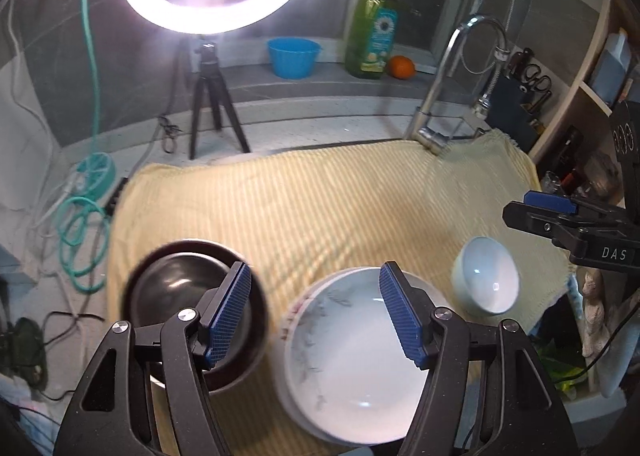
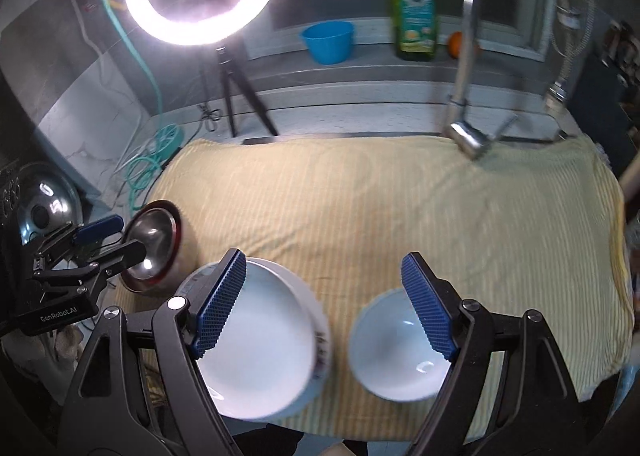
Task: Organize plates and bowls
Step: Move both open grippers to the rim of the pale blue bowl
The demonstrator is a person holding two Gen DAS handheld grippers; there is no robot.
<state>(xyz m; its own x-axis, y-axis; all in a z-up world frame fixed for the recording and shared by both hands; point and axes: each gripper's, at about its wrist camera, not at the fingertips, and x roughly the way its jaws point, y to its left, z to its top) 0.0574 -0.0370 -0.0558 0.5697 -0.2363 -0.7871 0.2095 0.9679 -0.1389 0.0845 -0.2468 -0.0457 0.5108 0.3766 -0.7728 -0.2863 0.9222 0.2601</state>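
Observation:
A large white bowl (image 1: 352,368) with a faint grey pattern sits on the yellow striped towel (image 1: 320,208), between a dark bowl (image 1: 180,296) on its left and a small white bowl (image 1: 486,280) on its right. My left gripper (image 1: 316,316) is open and empty, hovering above the large bowl and the dark bowl's edge. My right gripper (image 2: 320,304) is open and empty above the large white bowl (image 2: 272,344) and the small white bowl (image 2: 396,352). The dark, red-rimmed bowl (image 2: 154,244) lies at the towel's left edge.
A ring light on a tripod (image 1: 212,96), a blue tub (image 1: 294,56), a green soap bottle (image 1: 372,32) and an orange (image 1: 402,67) stand at the back. A chrome faucet (image 1: 444,96) rises at the back right. A teal hose (image 1: 82,232) lies left. A steel pot lid (image 2: 44,212) lies far left.

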